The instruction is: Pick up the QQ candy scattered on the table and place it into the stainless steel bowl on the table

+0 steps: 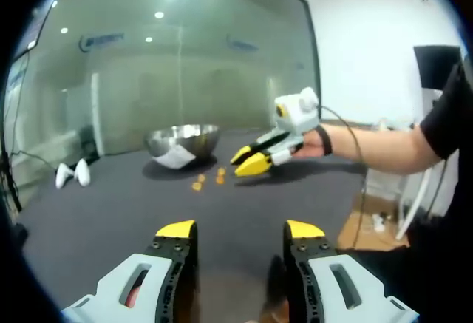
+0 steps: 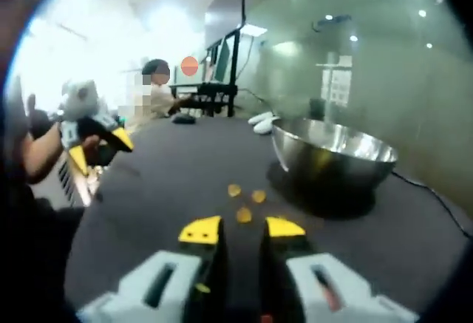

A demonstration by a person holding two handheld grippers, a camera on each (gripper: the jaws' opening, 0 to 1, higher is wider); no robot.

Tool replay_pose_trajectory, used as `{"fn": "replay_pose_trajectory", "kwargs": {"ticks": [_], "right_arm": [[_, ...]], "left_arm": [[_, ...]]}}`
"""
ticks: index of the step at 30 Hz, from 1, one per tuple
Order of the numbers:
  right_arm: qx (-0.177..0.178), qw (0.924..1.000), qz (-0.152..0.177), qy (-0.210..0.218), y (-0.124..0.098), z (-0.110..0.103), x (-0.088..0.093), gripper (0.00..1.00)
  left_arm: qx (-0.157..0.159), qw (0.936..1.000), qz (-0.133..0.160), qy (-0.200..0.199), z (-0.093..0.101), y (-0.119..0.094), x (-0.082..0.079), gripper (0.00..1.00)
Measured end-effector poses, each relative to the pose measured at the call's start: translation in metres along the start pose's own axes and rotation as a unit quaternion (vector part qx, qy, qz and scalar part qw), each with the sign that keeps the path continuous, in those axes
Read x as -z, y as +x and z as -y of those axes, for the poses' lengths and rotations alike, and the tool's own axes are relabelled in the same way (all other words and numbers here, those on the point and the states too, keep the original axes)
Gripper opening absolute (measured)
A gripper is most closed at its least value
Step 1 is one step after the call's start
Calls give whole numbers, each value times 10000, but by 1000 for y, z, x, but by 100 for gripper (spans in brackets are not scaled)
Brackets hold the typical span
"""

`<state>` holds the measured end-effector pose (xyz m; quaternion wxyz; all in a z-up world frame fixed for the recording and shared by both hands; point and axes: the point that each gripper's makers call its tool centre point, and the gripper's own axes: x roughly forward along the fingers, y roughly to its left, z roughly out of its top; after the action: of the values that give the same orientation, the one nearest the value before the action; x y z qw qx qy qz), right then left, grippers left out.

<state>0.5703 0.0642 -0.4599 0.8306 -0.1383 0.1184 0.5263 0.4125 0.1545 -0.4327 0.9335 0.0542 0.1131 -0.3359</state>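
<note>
Right tool (image 2: 242, 228), jaws narrow and empty, aims at orange candies (image 2: 244, 214) beside the steel bowl (image 2: 336, 157); left tool (image 1: 240, 228) waits wide, empty.

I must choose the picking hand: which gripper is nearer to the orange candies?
Right. The right gripper hangs just before the candies; the left gripper waits farther back.

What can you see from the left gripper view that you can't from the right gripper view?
Left gripper view alone: a white paper slip leaning at the bowl's foot, and a black sleeve on the arm holding the right gripper.
Right gripper view alone: a person seated at a far desk, and the left gripper held off to the side.
Both: the dark table, the stainless steel bowl, orange candies and two white objects.
</note>
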Motion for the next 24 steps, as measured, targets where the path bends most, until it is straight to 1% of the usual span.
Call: {"fn": "replay_pose_trajectory", "kwargs": {"ticks": [1, 5, 8, 10, 12, 14, 15, 16, 21, 22, 24], "right_arm": [[-22, 10000, -13, 37, 1, -6, 1, 22], [-115, 9997, -47, 188, 10, -10, 1, 22], [-114, 9997, -120, 179, 17, -13, 2, 22], [-126, 9997, -138, 177, 21, -10, 2, 22], [-157, 9996, -154, 194, 25, -10, 1, 22], [-170, 9994, -214, 229, 29, -10, 2, 22], [-210, 9993, -286, 128, 31, -13, 3, 22], [-225, 9993, -282, 132, 32, -14, 3, 22], [-167, 9988, -380, 277, 39, -11, 6, 21], [-170, 9986, -364, 335, 40, -11, 5, 20], [-122, 9986, -358, 367, 41, -9, 5, 15]], "left_arm": [[-5, 10000, 2, -4, -1, 0, 0, 48], [-34, 10000, -16, -21, -3, -1, 2, 48], [-47, 10000, -17, -24, -4, -1, 3, 48], [-121, 9998, -115, 103, -7, -1, 6, 48], [-134, 9997, -151, 137, -7, -1, 7, 48], [-118, 9997, -144, 126, -7, -1, 7, 48], [-112, 9998, -130, 110, -7, -2, 7, 48], [-119, 9998, -120, 96, -8, -2, 7, 48], [-191, 9995, -189, 145, -12, -2, 10, 48], [-190, 9995, -197, 163, -10, -2, 10, 48], [-167, 9995, -186, 172, -7, -2, 9, 48]]}}
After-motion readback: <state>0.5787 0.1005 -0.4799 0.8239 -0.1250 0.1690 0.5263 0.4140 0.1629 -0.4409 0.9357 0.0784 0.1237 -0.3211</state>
